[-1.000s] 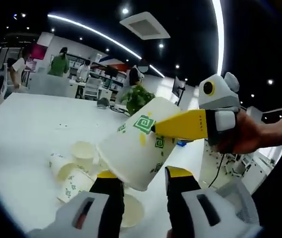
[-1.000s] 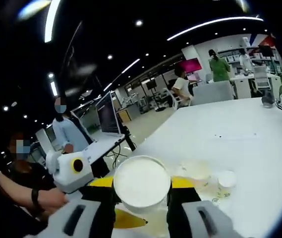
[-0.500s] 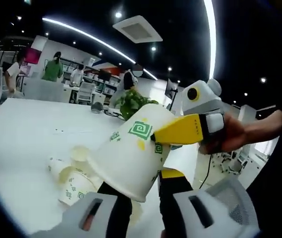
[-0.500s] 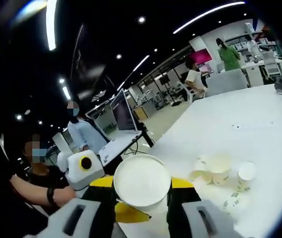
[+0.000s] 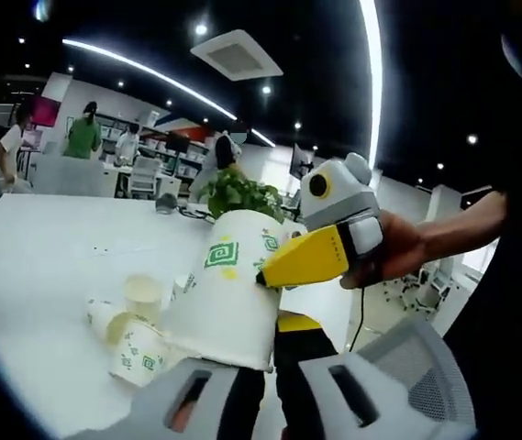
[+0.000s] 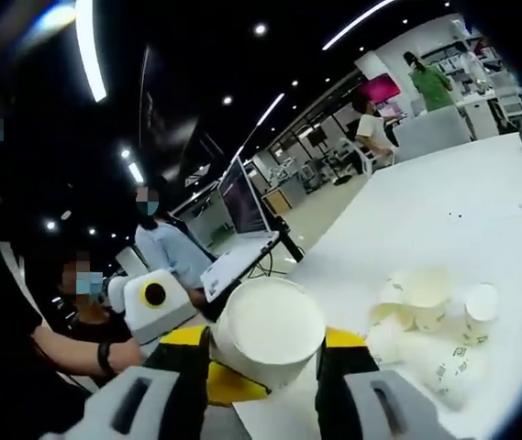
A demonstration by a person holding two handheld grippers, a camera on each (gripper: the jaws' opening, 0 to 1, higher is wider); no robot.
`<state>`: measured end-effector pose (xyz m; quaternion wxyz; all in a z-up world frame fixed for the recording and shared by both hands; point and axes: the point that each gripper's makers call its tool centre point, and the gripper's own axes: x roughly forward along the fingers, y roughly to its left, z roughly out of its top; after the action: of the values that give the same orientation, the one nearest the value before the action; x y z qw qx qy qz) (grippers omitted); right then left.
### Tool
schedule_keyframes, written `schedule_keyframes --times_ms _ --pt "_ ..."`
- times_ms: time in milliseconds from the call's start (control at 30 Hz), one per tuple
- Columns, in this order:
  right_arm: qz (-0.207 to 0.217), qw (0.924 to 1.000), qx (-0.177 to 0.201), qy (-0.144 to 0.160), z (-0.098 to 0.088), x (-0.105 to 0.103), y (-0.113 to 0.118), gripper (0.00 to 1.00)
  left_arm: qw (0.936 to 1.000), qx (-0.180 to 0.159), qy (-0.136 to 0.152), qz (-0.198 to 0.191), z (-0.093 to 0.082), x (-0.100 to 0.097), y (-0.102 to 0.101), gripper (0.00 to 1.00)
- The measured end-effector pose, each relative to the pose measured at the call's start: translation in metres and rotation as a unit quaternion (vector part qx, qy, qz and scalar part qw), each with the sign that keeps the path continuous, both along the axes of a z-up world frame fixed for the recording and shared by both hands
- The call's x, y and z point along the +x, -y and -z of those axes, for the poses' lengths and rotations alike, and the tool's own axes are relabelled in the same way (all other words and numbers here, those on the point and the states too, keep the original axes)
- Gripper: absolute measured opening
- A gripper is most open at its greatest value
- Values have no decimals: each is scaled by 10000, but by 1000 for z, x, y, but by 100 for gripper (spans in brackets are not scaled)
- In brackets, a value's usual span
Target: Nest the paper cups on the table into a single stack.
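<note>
Jaws of both grippers clamp one paper cup (image 5: 227, 289) (image 6: 270, 330); loose cups (image 6: 435, 321) lie at 3 o'clock on the white table (image 6: 426, 202).

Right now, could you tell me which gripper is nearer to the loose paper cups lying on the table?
Neither clearly. Both grippers are raised above the table, shut on the same white paper cup; the loose paper cups lie on the table beyond both.
</note>
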<state>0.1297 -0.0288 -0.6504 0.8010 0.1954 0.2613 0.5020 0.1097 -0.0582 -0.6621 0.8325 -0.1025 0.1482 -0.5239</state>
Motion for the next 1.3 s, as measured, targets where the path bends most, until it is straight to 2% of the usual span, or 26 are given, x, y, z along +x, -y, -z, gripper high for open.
schedule_keyframes --times_ms 600,900,1133,1300 --pt "172 9981 -521 273 7 -5 12 54 9996 228 -183 41 15 0 3 0" --pt "419 9949 -793 457 12 2 30 57 9989 408 -237 2 19 1 -1 0" --pt "732 9896 -1090 585 21 9 54 59 9984 493 -290 -52 21 2 -4 0" --pt "874 9863 -1252 624 26 6 69 59 9981 517 -312 -75 21 2 -3 0"
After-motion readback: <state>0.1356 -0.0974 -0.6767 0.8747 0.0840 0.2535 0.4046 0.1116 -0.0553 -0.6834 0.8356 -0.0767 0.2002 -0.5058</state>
